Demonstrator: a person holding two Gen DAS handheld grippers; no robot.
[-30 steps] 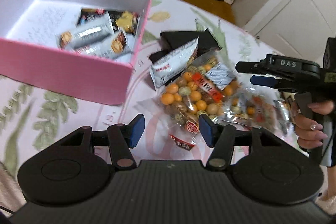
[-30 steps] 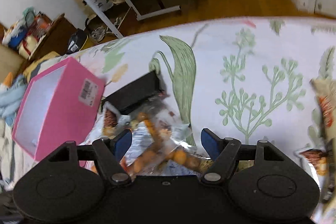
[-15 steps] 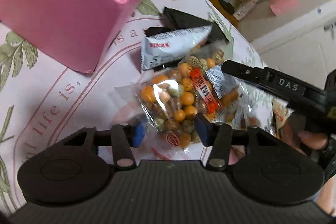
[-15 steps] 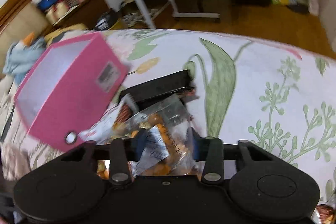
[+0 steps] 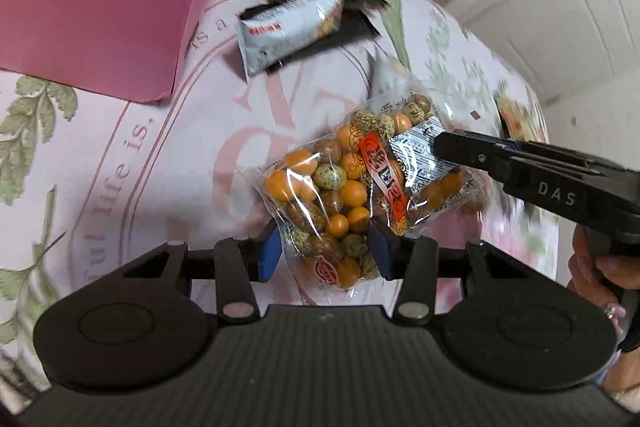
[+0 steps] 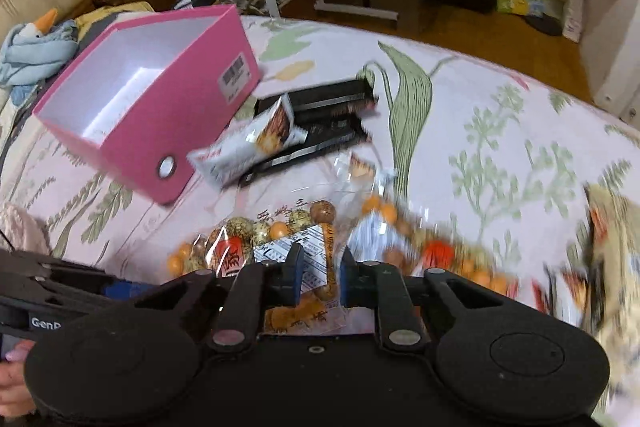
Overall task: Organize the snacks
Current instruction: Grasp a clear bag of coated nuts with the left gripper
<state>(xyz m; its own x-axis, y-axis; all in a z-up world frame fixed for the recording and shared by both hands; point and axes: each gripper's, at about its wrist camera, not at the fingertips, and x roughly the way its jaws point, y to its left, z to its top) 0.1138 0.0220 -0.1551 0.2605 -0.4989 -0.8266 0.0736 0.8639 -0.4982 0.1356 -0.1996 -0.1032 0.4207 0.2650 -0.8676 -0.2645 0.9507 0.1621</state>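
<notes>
Pinching the clear nut bag (image 5: 352,187) at both ends, you have the left gripper (image 5: 324,251) closed on its bottom and the right gripper (image 6: 320,273) narrowed on its top, likely to carry it level toward the pink box (image 5: 100,23) nearby.

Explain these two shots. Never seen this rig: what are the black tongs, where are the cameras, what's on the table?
No robot here: a person holds one pair of tongs in each hand, with a fisheye camera on each looking along its fingers. The left view shows the left tongs closed around the near end of a clear nut bag. The right tongs pinch the same bag's other end and show from the side in the left view. On the floral tablecloth sit a pink box with snack packs inside, a white snack pack and black packets beneath it. More snacks on the right are blurred.
</notes>
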